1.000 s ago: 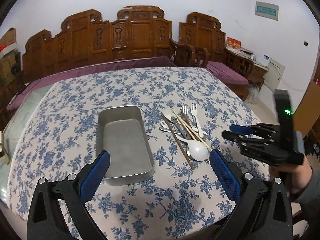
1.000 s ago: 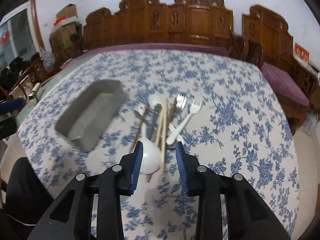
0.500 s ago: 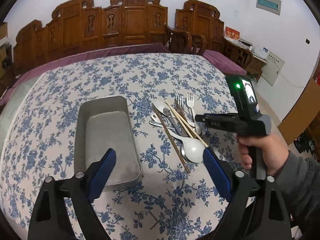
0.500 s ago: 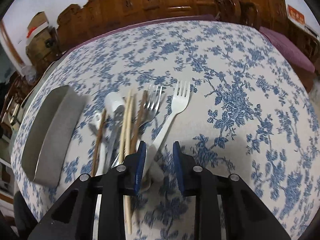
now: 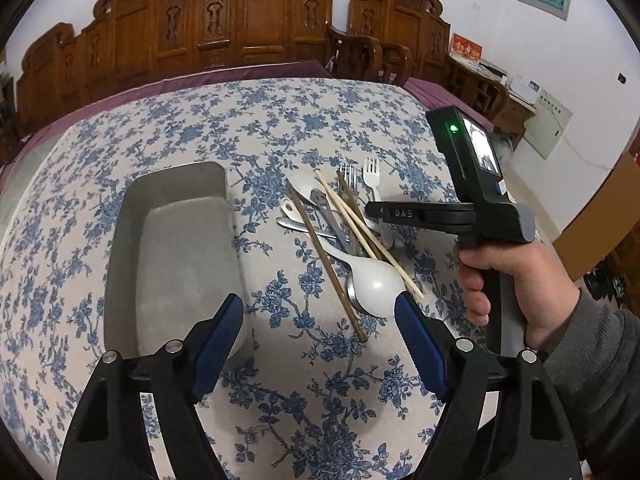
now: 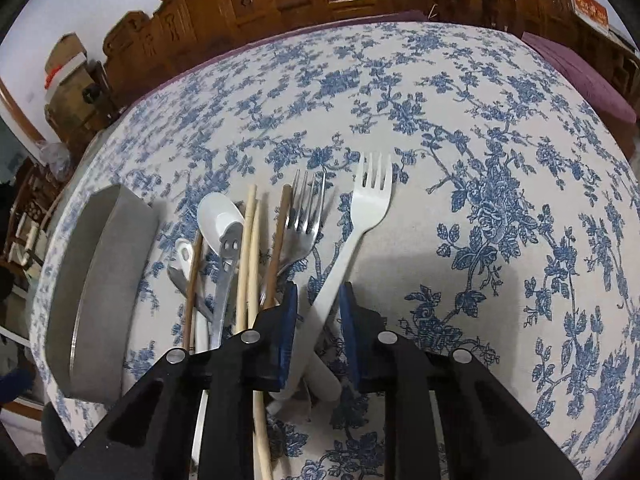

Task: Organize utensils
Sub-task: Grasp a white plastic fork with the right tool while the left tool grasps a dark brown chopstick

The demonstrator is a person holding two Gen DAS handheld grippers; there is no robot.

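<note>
While the left hand-held gripper (image 5: 318,320) hovers low over the table (image 5: 280,120) with its blue pads (image 5: 218,338) set wide and nothing between them, its jaws are closing a little; one pad hangs over the near end of the grey metal tray (image 5: 176,240), the other just beside the bowl of the big white spoon (image 5: 374,282); the tray lies empty at the left of the flowered cloth, long side running away from the camera; just to its right sits the pile of utensils, a dark brown chopstick (image 5: 326,264) slanting across it, two pale chopsticks (image 5: 360,228) crossing over a steel spoon handle (image 5: 328,216), a smaller white spoon (image 5: 304,188) at the far edge, then a steel fork (image 5: 349,172) and a white plastic fork (image 5: 373,172) with tines pointing away; farther right a person's hand (image 5: 516,280) in a grey sleeve grips the handle of the right hand-held gripper (image 6: 318,300), which points down into the pile; in the right wrist view its jaws are closing around the white fork's handle (image 6: 332,284), which passes between the pads, and a narrow gap shows on either side, so the fork is not yet pinched; the fork lies flat on the cloth, its handle end crossing the other handles beneath the gripper; carved wooden benches (image 5: 248,20) line the wall behind.
</note>
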